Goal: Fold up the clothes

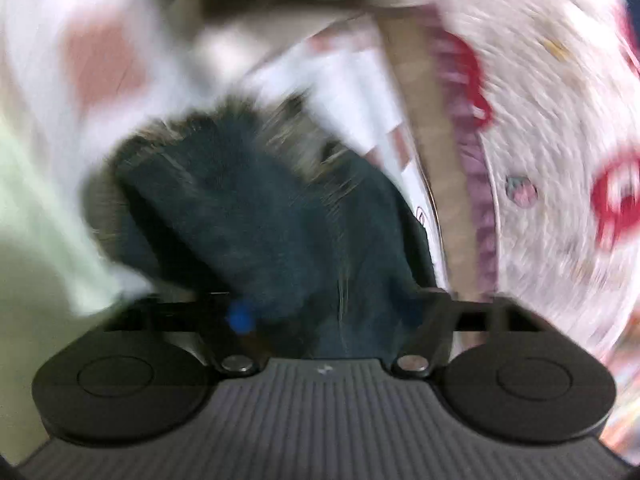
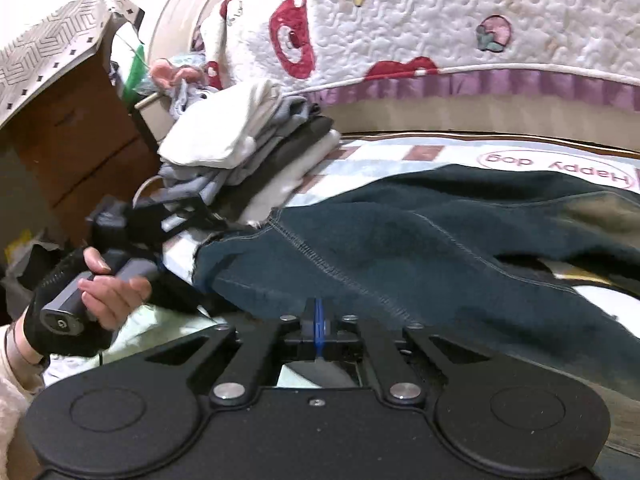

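Observation:
A dark blue-green garment (image 2: 400, 248) lies rumpled across the checked bed sheet (image 2: 400, 152). My right gripper (image 2: 318, 316) is shut, with its blue pads pressed together on the garment's near hem. The left wrist view is smeared by motion. In it the garment (image 1: 260, 220) bunches up between the spread fingers of my left gripper (image 1: 328, 312), which stands open. In the right wrist view the left gripper (image 2: 176, 208) is at the garment's left end, held by a gloved hand (image 2: 112, 292).
A stack of folded clothes (image 2: 240, 148) sits on the bed behind the garment's left end. A white quilt with red shapes (image 2: 400, 20) hangs along the back. A wooden cabinet (image 2: 72, 128) stands beside the bed at left.

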{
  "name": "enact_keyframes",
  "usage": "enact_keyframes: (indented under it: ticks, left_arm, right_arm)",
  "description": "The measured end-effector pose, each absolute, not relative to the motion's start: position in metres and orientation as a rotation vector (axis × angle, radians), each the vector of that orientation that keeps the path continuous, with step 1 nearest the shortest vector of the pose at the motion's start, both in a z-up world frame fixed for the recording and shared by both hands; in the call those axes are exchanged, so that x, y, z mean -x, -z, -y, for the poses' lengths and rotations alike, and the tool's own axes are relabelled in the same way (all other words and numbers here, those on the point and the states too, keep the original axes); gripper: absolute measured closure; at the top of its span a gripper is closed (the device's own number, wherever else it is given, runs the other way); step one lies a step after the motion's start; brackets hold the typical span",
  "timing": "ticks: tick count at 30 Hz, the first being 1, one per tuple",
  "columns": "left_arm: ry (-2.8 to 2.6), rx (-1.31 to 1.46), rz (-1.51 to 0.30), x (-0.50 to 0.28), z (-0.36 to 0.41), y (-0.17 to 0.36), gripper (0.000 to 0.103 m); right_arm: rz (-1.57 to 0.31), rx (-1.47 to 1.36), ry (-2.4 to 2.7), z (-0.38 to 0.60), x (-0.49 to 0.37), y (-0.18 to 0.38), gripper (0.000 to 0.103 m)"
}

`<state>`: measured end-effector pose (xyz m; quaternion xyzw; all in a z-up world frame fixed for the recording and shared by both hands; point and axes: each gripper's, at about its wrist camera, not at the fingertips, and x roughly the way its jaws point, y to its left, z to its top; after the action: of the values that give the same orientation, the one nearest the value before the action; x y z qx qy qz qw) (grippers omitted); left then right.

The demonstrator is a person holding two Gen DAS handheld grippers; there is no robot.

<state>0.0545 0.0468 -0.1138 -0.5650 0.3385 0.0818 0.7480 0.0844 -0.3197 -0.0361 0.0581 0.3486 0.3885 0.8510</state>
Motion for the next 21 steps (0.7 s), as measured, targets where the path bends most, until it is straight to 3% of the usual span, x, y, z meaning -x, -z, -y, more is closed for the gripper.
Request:
enact_keyframes:
  ticks: [1,4,6,7,9,15,17,18,21]
  left_arm:
    - [-0.176,1.174,-0.727,-0.055,-0.044,0.104,0.096]
    - [-0.168,0.99,-0.687,-0.058,-0.037,0.076,0.098]
    - [-0.162,0.868,-0.659,-0.06,-0.033,0.056,0.098]
    - [-0.159,0.807,-0.644,-0.06,-0.03,0.047,0.098]
    - [-0.153,0.698,-0.617,-0.062,-0.026,0.029,0.098]
    - [-0.162,0.682,-0.637,-0.057,-0.026,0.023,0.099]
    - [-0.161,0.745,-0.658,-0.046,-0.031,0.029,0.099]
    - [-0.16,0.785,-0.669,-0.041,-0.034,0.033,0.099]
    - [-0.165,0.949,-0.702,-0.031,-0.044,0.058,0.087]
  right_arm:
    - [-0.731,-0.114,-0.811,0.32,-0.084,0.035,0.101]
    - [-0.711,-0.007,-0.817,0.309,-0.076,0.032,0.1]
    - [-0.704,0.08,-0.83,0.295,-0.069,0.031,0.088]
    - [-0.7,0.121,-0.842,0.286,-0.066,0.03,0.067]
    - [-0.689,0.195,-0.876,0.27,-0.059,0.029,0.044]
    - [-0.694,0.376,-0.824,0.233,-0.078,0.046,0.045]
    - [-0.717,0.456,-0.835,0.223,-0.087,0.055,0.087]
    - [-0.718,0.441,-0.845,0.222,-0.09,0.054,0.098]
    - [-0.713,0.35,-0.871,0.228,-0.09,0.05,0.097]
